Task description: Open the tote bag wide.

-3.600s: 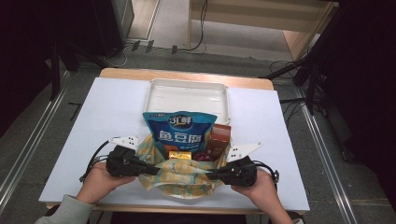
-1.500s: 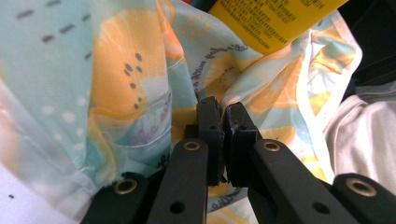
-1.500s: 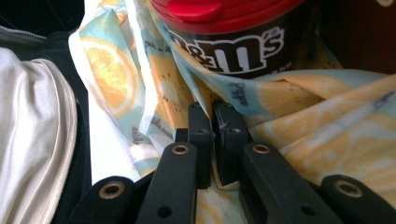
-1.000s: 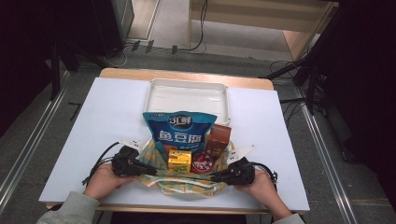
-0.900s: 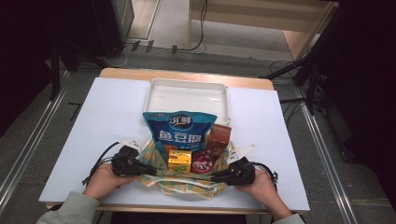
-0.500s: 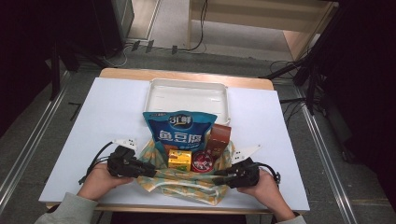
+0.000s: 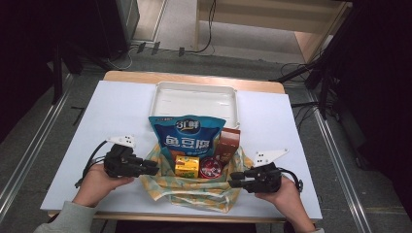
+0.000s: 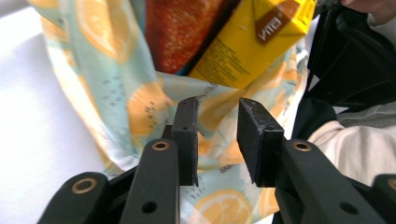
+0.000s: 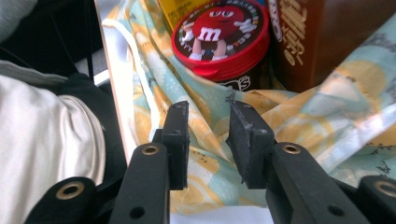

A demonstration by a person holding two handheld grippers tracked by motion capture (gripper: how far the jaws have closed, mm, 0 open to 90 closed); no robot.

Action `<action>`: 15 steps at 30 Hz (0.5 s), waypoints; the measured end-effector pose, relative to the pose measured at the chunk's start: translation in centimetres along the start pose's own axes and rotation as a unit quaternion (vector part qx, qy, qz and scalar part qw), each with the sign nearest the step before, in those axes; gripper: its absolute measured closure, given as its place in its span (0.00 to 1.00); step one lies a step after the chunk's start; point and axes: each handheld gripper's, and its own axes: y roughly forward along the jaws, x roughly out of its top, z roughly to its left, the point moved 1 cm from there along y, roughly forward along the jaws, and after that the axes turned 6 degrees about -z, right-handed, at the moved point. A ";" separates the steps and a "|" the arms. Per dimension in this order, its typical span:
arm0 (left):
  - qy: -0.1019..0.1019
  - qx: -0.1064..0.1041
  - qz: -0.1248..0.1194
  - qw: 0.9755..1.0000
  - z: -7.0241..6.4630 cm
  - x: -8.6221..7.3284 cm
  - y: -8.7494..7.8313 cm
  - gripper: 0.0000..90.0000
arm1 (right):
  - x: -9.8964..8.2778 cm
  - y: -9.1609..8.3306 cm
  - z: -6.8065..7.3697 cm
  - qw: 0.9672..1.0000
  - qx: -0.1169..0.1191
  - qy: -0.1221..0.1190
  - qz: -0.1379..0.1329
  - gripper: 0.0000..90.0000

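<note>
A lemon-print cloth bag [image 7: 194, 194] lies open near the table's front edge. In it stand a blue snack bag [image 7: 187, 138], a brown carton [image 7: 228, 143], a yellow carton [image 7: 187, 166] and a red-lidded candy tub [image 7: 211, 167]. My left gripper [image 7: 154, 170] points at the bag's left edge. Its jaws stand apart over the cloth [image 8: 140, 102], with the yellow carton [image 8: 247, 42] just beyond. My right gripper [image 7: 232, 183] points at the bag's right front edge, jaws also apart above the cloth [image 9: 303, 107]. The tub [image 9: 219, 32] and brown carton [image 9: 327, 42] are close ahead of it.
A white tray [image 7: 194, 99] sits behind the bag at the table's far middle. The white tabletop [image 7: 121, 111] spreads to both sides. The table's front edge [image 9: 109, 79] runs close beside my right gripper, with a grey sleeve [image 9: 46, 130] past it.
Both grippers have shifted slightly along the bag's sides, the right one a little outward and toward the front edge. The bag and its contents have stayed in place.
</note>
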 end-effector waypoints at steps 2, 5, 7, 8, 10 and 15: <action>-0.007 0.001 -0.003 1.000 0.0 0.2 -0.1 0.83 | 0.1 -0.2 -0.1 1.000 0.001 0.006 -0.002 0.84; -0.006 0.002 -0.005 1.000 0.2 0.6 -0.3 0.89 | 0.6 -0.8 -0.1 1.000 -0.010 0.015 -0.010 0.94; -0.006 0.006 -0.016 1.000 0.4 0.9 -0.3 0.89 | 1.0 -1.1 -0.4 0.999 -0.022 0.024 -0.017 0.97; -0.007 0.005 -0.020 1.000 0.5 1.0 -0.3 0.90 | 1.1 -1.2 -0.6 0.999 -0.023 0.023 -0.020 0.99; -0.009 0.005 -0.021 1.000 0.7 1.2 -0.3 0.91 | 1.2 -1.2 -0.9 0.999 -0.029 0.028 -0.022 1.00; -0.007 0.008 -0.011 1.000 1.0 1.8 -0.2 0.98 | 1.6 -0.8 -1.6 0.999 -0.033 0.024 -0.011 1.00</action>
